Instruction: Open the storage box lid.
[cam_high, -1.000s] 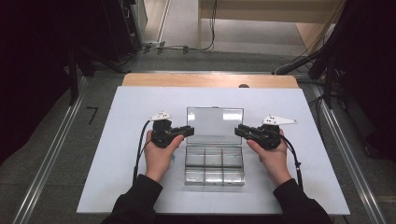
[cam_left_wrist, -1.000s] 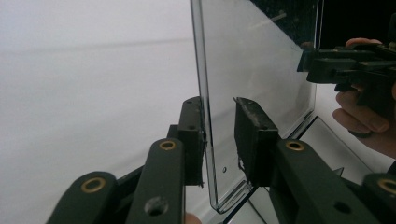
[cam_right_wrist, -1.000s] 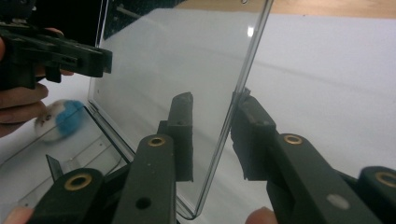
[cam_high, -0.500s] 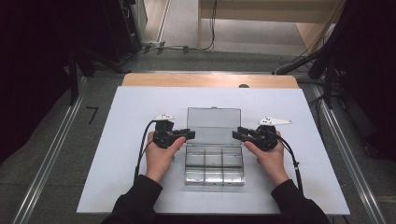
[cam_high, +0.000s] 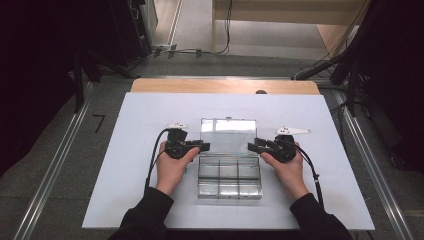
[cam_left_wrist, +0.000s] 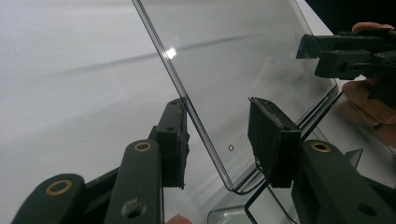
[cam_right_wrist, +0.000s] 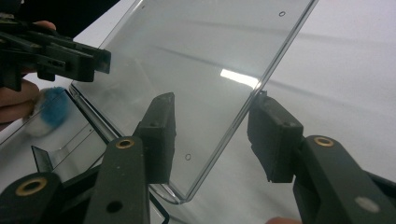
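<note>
At table centre, high view: clear compartment box (cam_high: 229, 172) lies on white table (cam_high: 125, 150), lid (cam_high: 228, 131) raised; left gripper (cam_high: 202, 146) and right gripper (cam_high: 251, 146) are held level at lid's side edges.
Left gripper view: jaws have just been opening; lid (cam_left_wrist: 233, 70) edge between pads, gap seen.
Right gripper view: jaws likewise parting, lid (cam_right_wrist: 205, 60) edge between, unpressed.
Step judged: lid being released after opening.
Next: both grippers drawn outward, clear of lid.

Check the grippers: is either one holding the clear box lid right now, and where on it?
Nothing is held. The lid stands open; its side edges sit between the jaws of the left gripper and right gripper, which have just been opening, pads apart.
</note>
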